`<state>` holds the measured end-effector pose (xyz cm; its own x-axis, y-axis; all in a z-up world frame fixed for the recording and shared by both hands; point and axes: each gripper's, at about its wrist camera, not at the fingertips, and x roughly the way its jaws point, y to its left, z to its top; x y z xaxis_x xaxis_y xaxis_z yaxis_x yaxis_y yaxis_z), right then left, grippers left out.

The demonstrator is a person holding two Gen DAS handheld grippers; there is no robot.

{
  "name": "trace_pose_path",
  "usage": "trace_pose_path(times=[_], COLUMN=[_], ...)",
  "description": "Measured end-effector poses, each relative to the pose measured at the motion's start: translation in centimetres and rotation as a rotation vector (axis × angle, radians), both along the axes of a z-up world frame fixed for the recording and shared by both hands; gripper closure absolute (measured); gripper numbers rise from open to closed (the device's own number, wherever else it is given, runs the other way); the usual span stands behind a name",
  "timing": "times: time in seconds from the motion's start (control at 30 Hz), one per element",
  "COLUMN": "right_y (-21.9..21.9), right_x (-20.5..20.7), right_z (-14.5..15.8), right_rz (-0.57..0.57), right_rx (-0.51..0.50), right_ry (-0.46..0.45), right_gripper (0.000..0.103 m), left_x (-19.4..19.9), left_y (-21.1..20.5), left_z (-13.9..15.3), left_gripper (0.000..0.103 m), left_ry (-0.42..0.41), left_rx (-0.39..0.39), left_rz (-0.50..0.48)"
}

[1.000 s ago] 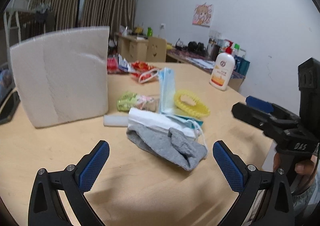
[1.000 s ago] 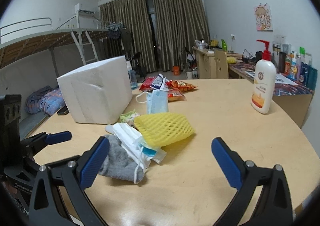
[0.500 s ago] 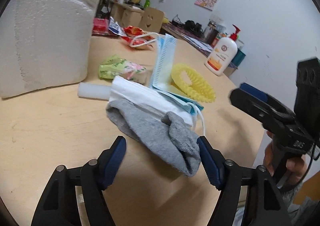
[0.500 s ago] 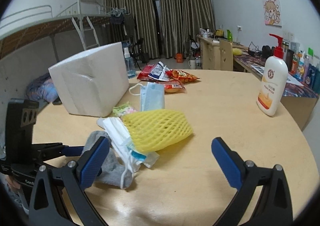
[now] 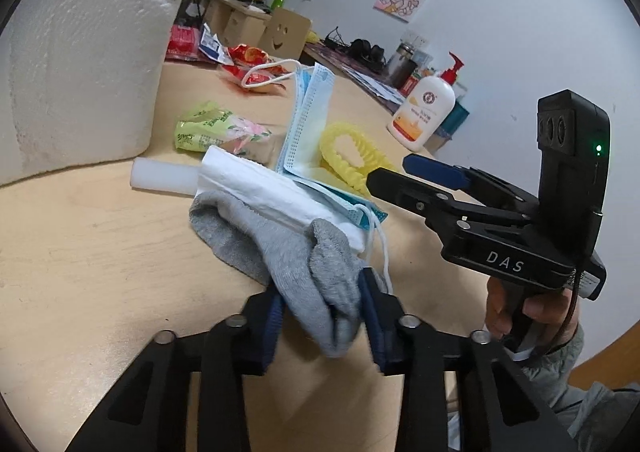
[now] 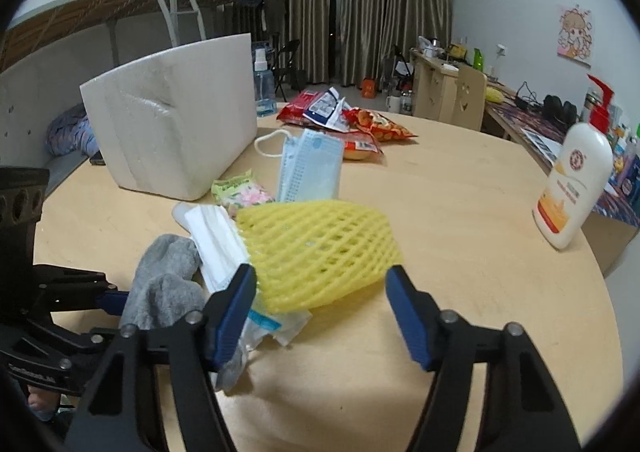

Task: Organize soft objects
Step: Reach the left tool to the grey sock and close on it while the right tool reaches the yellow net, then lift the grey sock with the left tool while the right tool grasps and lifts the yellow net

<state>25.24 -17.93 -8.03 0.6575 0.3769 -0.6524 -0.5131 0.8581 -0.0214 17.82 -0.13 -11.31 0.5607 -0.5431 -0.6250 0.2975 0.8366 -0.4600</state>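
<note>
A grey sock (image 5: 288, 252) lies at the near end of a pile on the round wooden table (image 5: 80, 272). My left gripper (image 5: 324, 316) is closing, and both blue pads press on the sock's bunched near end. A white folded mask (image 5: 272, 192) lies on the sock, with blue face masks (image 5: 308, 120) behind it. A yellow foam net (image 6: 320, 248) lies beside them. My right gripper (image 6: 322, 308) is closing around the net's near edge, its right pad still apart from the net. The left gripper (image 6: 104, 288) also shows at the left edge of the right wrist view.
A big white foam box (image 6: 176, 132) stands at the back left. A green tissue packet (image 6: 240, 192), a white tube (image 5: 160, 176) and snack bags (image 6: 344, 120) lie behind the pile. A lotion bottle (image 6: 572, 188) stands near the right rim.
My left gripper came down and forward to the sock and its jaws narrowed onto it. The right gripper moved in on the yellow net and its jaws have started to narrow.
</note>
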Motion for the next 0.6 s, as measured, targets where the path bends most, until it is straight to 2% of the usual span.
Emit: trace_pose_path(times=[0.13,0.27,0.33,0.37,0.4,0.47,0.6], right_y=[1.0,1.8,2.0,2.1,2.0,1.8,1.2], right_x=[0.3,0.5,0.7,0.8,1.2,1.5,1.7], right_z=[0.3,0.4,0.3,0.1,-0.1,-0.3,-0.7], right_rz=[0.021,0.022,0.01,0.007,0.008,0.006,-0.021], right_rx=[-0.034,-0.067,-0.092,-0.097,-0.09,-0.071,-0.069], right_ry=[-0.008,-0.026,-0.033,-0.023,-0.002,0.022,0.025], right_gripper=[0.032,0.033,0.048,0.063,0.072,0.075,0.087], left_x=[0.0,-0.3,-0.4,-0.5,-0.6,-0.7,-1.4], left_y=[0.3,0.0,0.0,0.0,0.1,-0.3,-0.9], left_z=[-0.1,0.1,0.1,0.2,0.3,0.5,1.0], left_gripper=[0.072,0.082,0.086,0.09,0.091,0.095,0.095], left_ry=[0.006,-0.015,-0.023,-0.031,-0.04,-0.052,-0.111], left_rx=[-0.029,-0.04,-0.036,-0.034,-0.028,-0.02,0.016], left_rz=[-0.008,-0.025,-0.029,-0.027,-0.023,-0.043,-0.053])
